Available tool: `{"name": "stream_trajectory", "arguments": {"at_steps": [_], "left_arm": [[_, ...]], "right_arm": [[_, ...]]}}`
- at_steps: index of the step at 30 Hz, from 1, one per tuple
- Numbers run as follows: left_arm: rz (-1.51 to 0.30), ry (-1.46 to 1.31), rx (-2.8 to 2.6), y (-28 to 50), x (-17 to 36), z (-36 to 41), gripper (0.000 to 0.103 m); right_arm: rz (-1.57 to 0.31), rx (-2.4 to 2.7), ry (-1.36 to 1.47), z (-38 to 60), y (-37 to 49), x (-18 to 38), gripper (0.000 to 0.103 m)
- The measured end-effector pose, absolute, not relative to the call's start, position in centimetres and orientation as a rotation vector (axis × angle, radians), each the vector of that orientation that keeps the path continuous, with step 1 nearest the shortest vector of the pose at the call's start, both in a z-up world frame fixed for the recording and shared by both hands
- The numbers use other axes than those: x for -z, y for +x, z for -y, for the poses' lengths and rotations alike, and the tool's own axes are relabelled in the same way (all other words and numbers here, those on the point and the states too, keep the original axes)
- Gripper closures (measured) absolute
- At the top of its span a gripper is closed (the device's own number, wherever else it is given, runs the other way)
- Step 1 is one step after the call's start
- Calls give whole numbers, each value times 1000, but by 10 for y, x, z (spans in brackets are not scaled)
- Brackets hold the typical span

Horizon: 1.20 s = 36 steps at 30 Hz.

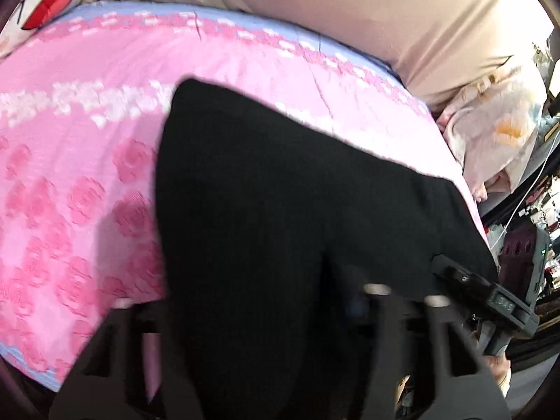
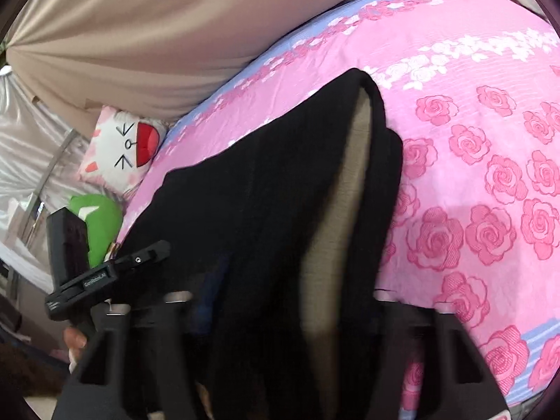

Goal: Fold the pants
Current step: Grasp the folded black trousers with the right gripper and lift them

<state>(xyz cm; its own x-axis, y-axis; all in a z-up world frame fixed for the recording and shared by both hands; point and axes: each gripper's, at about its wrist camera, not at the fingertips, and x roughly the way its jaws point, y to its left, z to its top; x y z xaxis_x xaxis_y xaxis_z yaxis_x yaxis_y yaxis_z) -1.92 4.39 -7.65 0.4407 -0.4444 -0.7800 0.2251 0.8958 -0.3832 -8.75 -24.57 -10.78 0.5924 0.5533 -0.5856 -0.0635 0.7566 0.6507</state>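
The black pants (image 1: pixel 280 210) lie across a pink rose-print bedspread (image 1: pixel 70 182) and drape over both grippers. In the left wrist view the cloth runs down between the fingers of my left gripper (image 1: pixel 273 301), which looks shut on it. In the right wrist view the pants (image 2: pixel 273 210) show a tan inner lining (image 2: pixel 336 217) and pass between the fingers of my right gripper (image 2: pixel 280 301), which holds them. My right gripper also shows in the left wrist view (image 1: pixel 483 290), at the pants' right edge. My left gripper shows in the right wrist view (image 2: pixel 105 273), at their left edge.
A beige curtain (image 1: pixel 350 10) hangs behind the bed. A white cat-face pillow (image 2: pixel 119 150) and a green plush toy (image 2: pixel 98 224) lie at the bed's left end. A bundle of pale cloth (image 1: pixel 497 140) sits off the bed's right side, with dark clutter beyond.
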Motion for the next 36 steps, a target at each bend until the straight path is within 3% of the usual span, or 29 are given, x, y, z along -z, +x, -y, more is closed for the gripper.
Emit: {"name": "stream_trajectory", "arguments": {"at_steps": [7, 15, 36], "left_arm": [[-835, 21, 373, -49, 8, -9, 72], [-654, 61, 344, -57, -58, -4, 72], [-427, 106, 296, -16, -135, 4, 71]], "right_arm": [[-733, -352, 466, 227, -109, 46, 66], [-536, -331, 359, 231, -123, -29, 66], [-335, -334, 303, 228, -71, -115, 66]]}}
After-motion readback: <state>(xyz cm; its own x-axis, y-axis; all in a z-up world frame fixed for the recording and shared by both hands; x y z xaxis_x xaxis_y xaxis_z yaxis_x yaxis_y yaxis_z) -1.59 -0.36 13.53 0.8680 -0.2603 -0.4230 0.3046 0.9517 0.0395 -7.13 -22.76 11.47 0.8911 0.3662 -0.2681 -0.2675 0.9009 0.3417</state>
